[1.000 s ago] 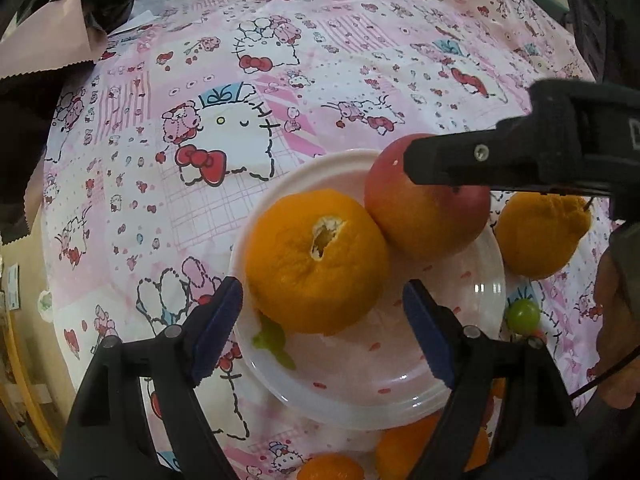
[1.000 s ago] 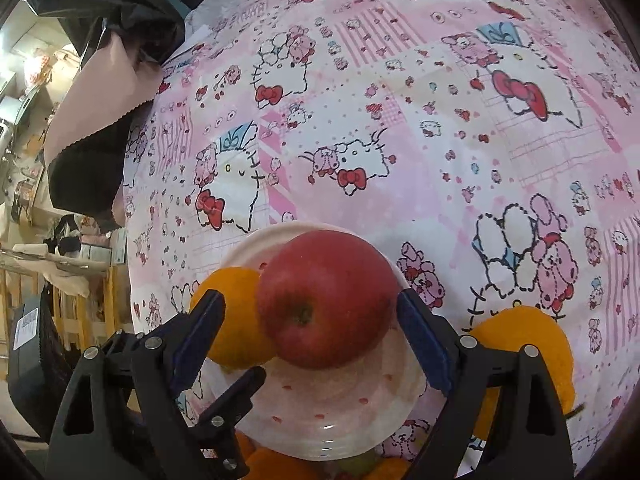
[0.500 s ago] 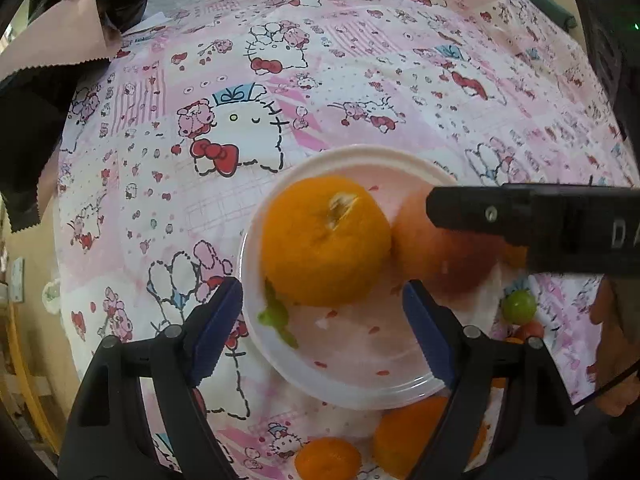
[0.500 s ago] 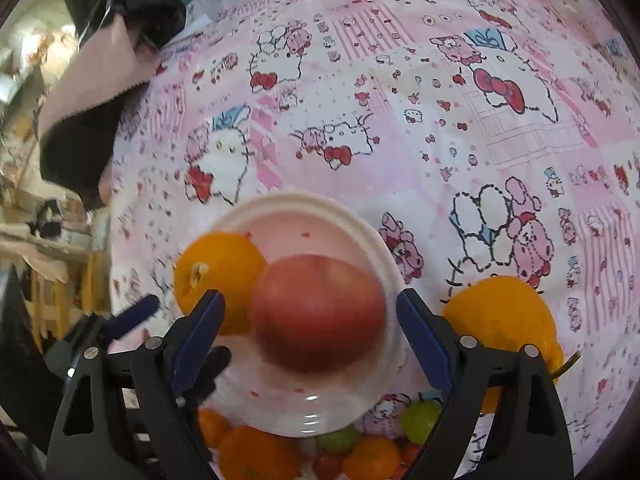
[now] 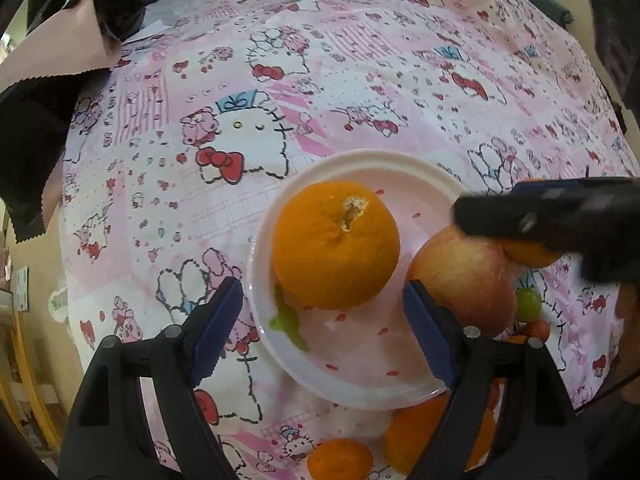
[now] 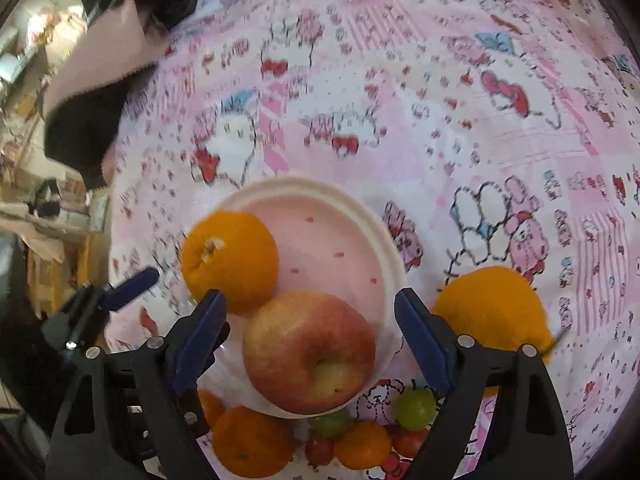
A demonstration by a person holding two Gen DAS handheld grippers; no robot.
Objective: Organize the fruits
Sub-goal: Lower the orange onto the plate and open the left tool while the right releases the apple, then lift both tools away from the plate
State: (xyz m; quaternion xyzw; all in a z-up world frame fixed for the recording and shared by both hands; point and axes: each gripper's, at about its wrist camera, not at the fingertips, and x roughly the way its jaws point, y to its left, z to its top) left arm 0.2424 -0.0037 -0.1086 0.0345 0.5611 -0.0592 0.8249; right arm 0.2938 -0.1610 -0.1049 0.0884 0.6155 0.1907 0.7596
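A white plate (image 5: 360, 394) (image 6: 384, 232) sits on the pink cartoon tablecloth. On it lie a large orange (image 5: 336, 244) (image 6: 230, 260) and a red apple (image 5: 464, 280) (image 6: 310, 352) at the plate's near edge. My left gripper (image 5: 322, 330) is open and empty above the plate's near side. My right gripper (image 6: 308, 336) is open, its jaws either side of the apple without touching it. One of its fingers (image 5: 552, 212) shows in the left wrist view.
A bumpy orange (image 6: 492, 312) lies right of the plate. Small oranges (image 6: 252, 440) (image 5: 340, 460), green grapes (image 6: 414, 408) (image 5: 528, 304) and cherry tomatoes (image 6: 320, 450) lie near the plate's front. Black and pink cloth (image 5: 48, 92) is piled at the far left.
The apple has come to rest lower on the plate's near edge. Both grippers have drawn back and up, so the plate and fruit sit further from the jaws.
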